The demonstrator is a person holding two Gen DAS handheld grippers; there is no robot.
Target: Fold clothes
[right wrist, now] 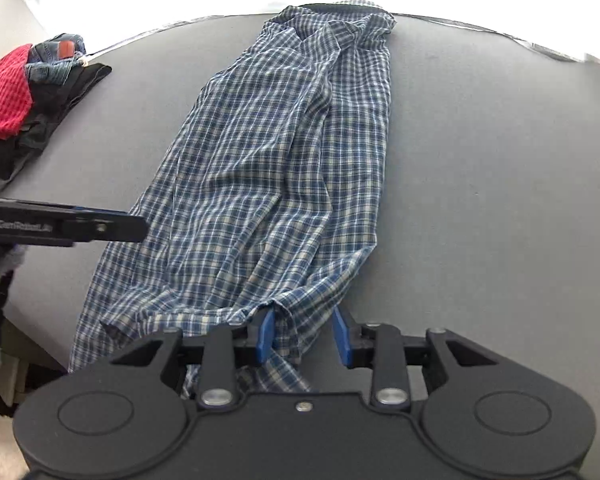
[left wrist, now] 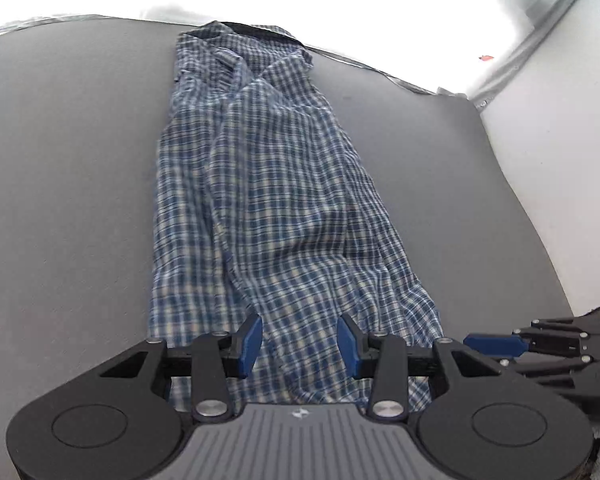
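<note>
Checked blue-and-white cloth fills the left wrist view: a shirt [left wrist: 268, 184] is laid lengthwise on the grey table [left wrist: 68, 168], collar at the far edge, hem at the near one, its sides turned inward so that a long narrow strip is made. Such a strip suits a fold along its length, which may be why both tools are gathered at the hem end. The left gripper [left wrist: 300, 344] is held low over the hem with its jaws wide apart; cloth is seen between the blue pads, but nothing is pinched. The right gripper [left wrist: 496, 344] is seen at the right edge, side-on, so its state cannot be told from this view. In the right wrist view the shirt [right wrist: 276, 160] is seen again, running away toward the far edge of the table [right wrist: 480, 168], with its near right corner bunched and puckered. The right gripper [right wrist: 302, 336] is set at that corner, jaws parted; a fold of hem lies against the left pad, yet no grip is closed on it. The left gripper [right wrist: 112, 228] reaches in from the left, level with the shirt's edge. A pile of other clothes [right wrist: 24, 92], red and dark, is kept at the far left, well apart from the shirt. Whether the hem is about to be gripped or has been released cannot be settled.
</note>
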